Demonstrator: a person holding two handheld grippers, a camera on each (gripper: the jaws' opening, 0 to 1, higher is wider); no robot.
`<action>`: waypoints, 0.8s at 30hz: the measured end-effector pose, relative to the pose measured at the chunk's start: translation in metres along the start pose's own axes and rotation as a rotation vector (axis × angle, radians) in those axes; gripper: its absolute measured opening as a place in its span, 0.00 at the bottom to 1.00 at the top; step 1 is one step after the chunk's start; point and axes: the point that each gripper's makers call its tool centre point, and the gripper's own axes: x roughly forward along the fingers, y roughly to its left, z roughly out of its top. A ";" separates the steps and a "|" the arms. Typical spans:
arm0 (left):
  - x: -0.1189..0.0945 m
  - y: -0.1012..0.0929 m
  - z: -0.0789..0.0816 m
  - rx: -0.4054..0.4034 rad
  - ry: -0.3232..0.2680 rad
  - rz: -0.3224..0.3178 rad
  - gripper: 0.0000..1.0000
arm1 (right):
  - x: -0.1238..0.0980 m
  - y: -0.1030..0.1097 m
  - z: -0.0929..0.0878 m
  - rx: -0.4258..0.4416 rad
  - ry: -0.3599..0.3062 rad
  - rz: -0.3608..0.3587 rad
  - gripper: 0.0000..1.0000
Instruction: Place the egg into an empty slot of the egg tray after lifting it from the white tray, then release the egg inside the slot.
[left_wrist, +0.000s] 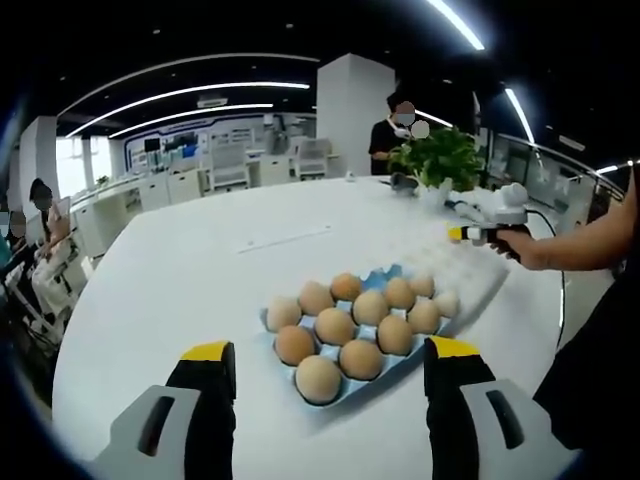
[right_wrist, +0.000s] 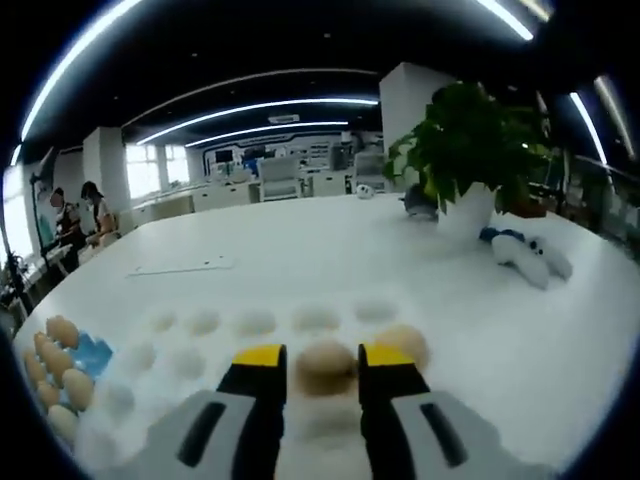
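In the left gripper view, the left gripper (left_wrist: 328, 365) rises from six o'clock with its two yellow-tipped jaws spread wide, nothing between them. At about three o'clock in that same view the right gripper (left_wrist: 466, 233) comes in from the edge, carried in the person's right hand (left_wrist: 528, 246), whose bare forearm runs back toward the rim. In the right gripper view, the right gripper (right_wrist: 322, 367) climbs from six o'clock, its jaws drawn close on either side of an egg (right_wrist: 324, 366).
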 end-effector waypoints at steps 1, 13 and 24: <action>0.000 0.000 0.000 0.000 -0.001 0.000 0.78 | 0.003 -0.002 -0.001 0.001 0.002 -0.003 0.29; -0.002 0.001 -0.003 -0.001 0.008 0.007 0.78 | 0.005 -0.004 0.003 -0.033 -0.016 0.005 0.25; -0.002 0.000 -0.003 0.016 0.004 0.004 0.89 | -0.026 0.035 0.043 0.001 -0.127 0.094 0.25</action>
